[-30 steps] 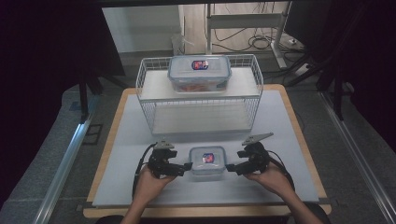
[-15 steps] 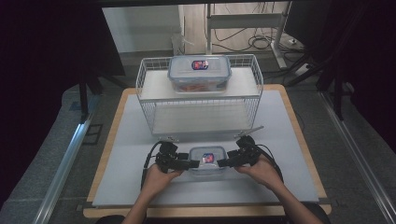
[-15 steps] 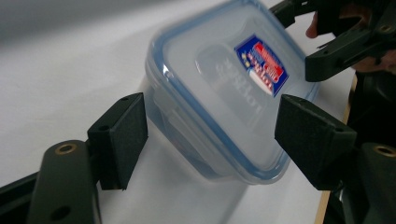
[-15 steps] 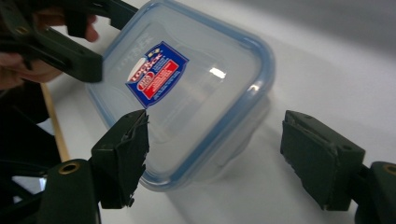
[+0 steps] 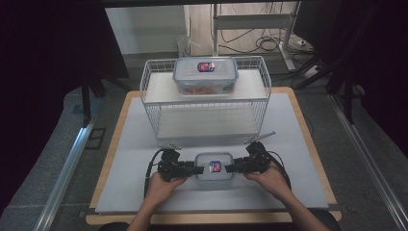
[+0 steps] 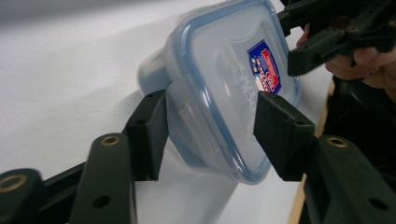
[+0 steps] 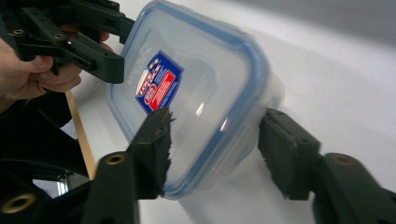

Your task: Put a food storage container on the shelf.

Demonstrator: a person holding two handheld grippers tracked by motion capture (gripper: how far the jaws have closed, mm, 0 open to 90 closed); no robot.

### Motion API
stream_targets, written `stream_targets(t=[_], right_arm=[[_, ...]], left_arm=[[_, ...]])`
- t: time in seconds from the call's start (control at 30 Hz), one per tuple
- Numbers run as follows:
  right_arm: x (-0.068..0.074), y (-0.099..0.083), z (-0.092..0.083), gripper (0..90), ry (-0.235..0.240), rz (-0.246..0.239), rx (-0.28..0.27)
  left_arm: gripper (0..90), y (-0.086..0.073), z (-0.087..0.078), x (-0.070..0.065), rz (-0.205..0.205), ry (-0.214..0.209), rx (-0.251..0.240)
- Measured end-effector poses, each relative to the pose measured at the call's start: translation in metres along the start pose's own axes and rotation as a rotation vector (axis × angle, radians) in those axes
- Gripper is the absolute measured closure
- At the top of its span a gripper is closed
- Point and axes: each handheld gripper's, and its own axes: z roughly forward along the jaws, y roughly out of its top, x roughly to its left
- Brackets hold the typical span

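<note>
A small clear container [image 5: 214,167] with a blue-rimmed lid and a red and blue label lies on the white mat near the front edge. My left gripper [image 5: 198,169] meets its left end and my right gripper [image 5: 230,168] its right end. In the left gripper view the jaws [image 6: 210,126] have just been closing and their pads press on the container's [image 6: 224,70] end, with the right gripper [image 6: 327,42] beyond. In the right gripper view the jaws [image 7: 215,140] have likewise closed onto the container's [image 7: 201,70] other end, and the left gripper [image 7: 79,42] shows farther off.
A white wire rack [image 5: 159,89] stands at the back of the mat with a larger clear container [image 5: 205,75] on its top shelf. The mat lies on a wooden board [image 5: 108,159]. Cables trail from both grippers.
Both grippers have moved inward to the small container's ends. Their jaws have narrowed from wide open onto it. The container has stayed in place.
</note>
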Motion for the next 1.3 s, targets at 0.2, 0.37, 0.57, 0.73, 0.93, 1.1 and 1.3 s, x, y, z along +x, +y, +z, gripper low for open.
stream_targets(t=[0.2, 0.37, 0.57, 0.73, 0.93, 1.1, 1.3], right_arm=[[0.001, -0.009, -0.003, 50.4, 0.029, 0.020, -0.003], [0.001, -0.013, -0.005, 52.8, 0.049, 0.027, -0.012], [0.004, -0.016, -0.006, 53.4, 0.040, 0.025, -0.025], [0.007, -0.018, -0.007, 53.8, 0.028, 0.029, -0.032], [0.009, -0.016, -0.008, 53.8, 0.011, 0.015, -0.053], [0.010, -0.012, -0.014, 54.5, 0.025, 0.023, -0.107], [0.016, 0.000, -0.025, 54.6, 0.015, -0.009, -0.150]], left_arm=[[51.3, -0.005, -0.004, -0.002, -0.005, -0.019, -0.017], [53.4, -0.008, -0.006, -0.003, 0.005, -0.028, -0.028], [53.6, -0.009, -0.006, -0.006, 0.009, -0.017, -0.036], [53.6, -0.008, -0.006, -0.007, -0.005, -0.011, -0.032], [53.3, -0.005, -0.007, -0.008, 0.000, 0.001, -0.045], [53.2, 0.002, -0.013, -0.013, 0.027, 0.005, -0.074], [53.1, 0.018, -0.023, -0.022, 0.075, 0.024, -0.105]])
